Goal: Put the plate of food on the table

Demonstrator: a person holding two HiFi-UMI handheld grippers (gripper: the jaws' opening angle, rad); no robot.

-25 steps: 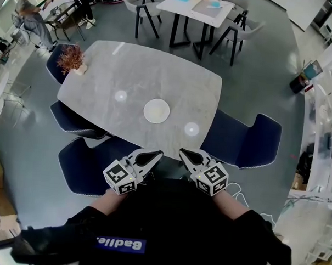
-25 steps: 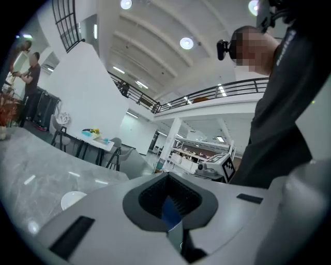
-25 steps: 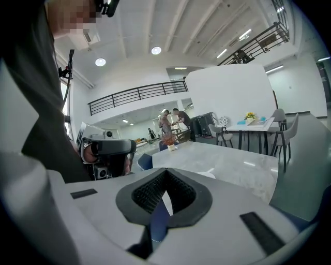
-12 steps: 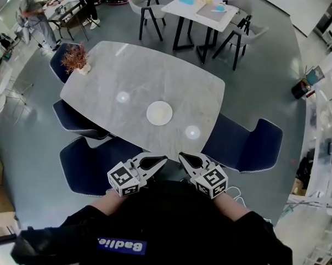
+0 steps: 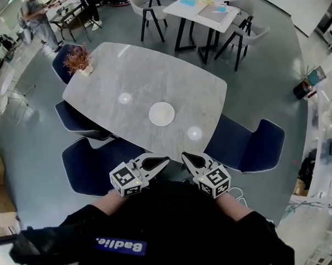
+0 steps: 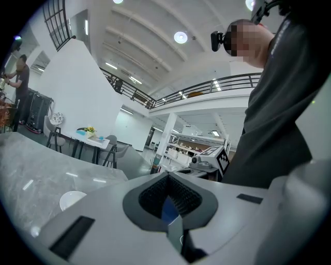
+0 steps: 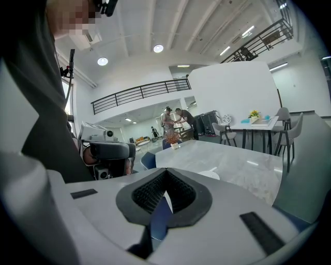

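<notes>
We keep left gripper [image 5: 163,161] and right gripper [image 5: 185,156] clenched, empty; the plate [image 5: 161,113] near the table [image 5: 158,68] edge seems stiff, fragile: pinch its rim.

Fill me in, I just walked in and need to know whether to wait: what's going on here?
A person stands at the near edge of a grey table, holding the left gripper and right gripper close to their body. Both are shut with nothing between the jaws. A white plate already sits near the table's middle, untouched; no food on it can be made out. A small plant stands at the far corner.
</notes>
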